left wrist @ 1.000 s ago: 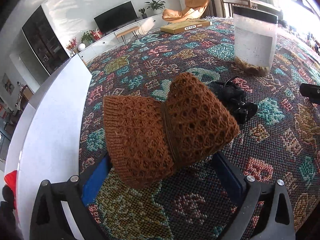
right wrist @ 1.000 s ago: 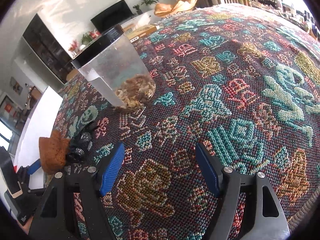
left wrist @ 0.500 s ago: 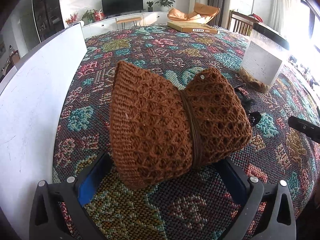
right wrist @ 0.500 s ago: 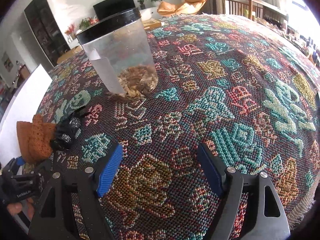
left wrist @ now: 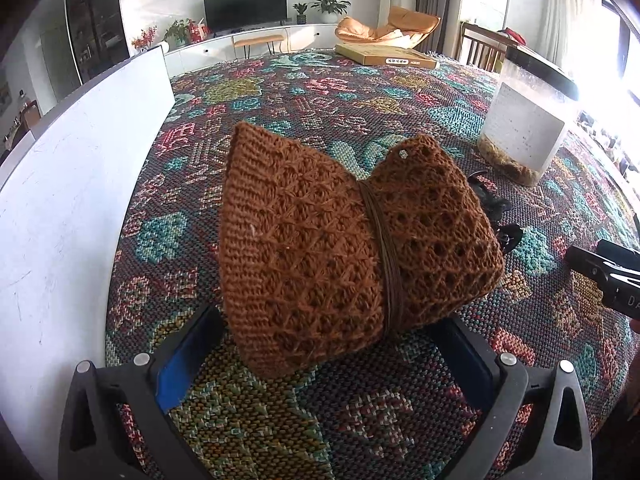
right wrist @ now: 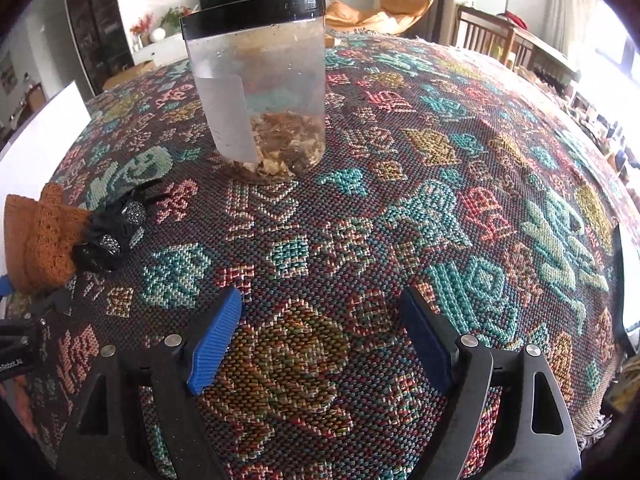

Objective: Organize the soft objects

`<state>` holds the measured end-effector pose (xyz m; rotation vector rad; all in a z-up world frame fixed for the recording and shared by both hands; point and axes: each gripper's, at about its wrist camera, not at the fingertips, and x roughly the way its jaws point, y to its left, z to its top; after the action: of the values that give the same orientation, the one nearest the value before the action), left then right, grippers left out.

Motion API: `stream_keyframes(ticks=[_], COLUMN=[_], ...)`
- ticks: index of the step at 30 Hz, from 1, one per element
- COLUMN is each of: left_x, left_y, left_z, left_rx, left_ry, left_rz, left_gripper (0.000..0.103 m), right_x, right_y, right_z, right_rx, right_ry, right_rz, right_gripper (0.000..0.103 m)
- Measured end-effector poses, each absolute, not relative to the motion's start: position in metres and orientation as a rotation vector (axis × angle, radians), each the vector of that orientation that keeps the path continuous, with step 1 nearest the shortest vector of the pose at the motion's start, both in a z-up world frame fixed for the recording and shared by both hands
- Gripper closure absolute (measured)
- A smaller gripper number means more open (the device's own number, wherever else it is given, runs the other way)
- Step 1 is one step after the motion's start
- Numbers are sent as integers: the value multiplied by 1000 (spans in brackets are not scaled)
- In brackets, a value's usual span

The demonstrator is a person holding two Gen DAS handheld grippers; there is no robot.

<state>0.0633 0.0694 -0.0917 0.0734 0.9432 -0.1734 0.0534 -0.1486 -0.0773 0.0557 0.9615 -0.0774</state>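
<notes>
A brown knitted piece, cinched in the middle by a cord, lies on the patterned cloth. Its near end sits between the wide-spread fingers of my left gripper, whose blue pads stand close at its sides without visibly squeezing it. Against its right side lies a black fabric piece with sparkly beads. In the right wrist view the knit and the black piece show at the far left. My right gripper hovers over bare cloth, its jaws opening with nothing between them.
A clear jar with a black lid and brown scraps at its bottom stands ahead of my right gripper. A white board borders the cloth on the left. A flat cardboard box lies at the far edge.
Both views have rolled, so the room now stands level. The knit fills more of the left view. The right jaws have spread wider, and the jar now sits more central.
</notes>
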Motion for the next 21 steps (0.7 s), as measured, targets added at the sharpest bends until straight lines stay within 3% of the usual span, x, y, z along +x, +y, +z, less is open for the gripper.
stream_keyframes(ticks=[21], left_x=[51], left_y=[89], left_z=[-87], left_rx=[-32], left_ry=[912], left_rz=[-206], left_gripper=[0], right_x=[55], right_y=[-140], right_z=[-80], right_rx=[52], right_ry=[925], right_rz=[-86], right_gripper=[12])
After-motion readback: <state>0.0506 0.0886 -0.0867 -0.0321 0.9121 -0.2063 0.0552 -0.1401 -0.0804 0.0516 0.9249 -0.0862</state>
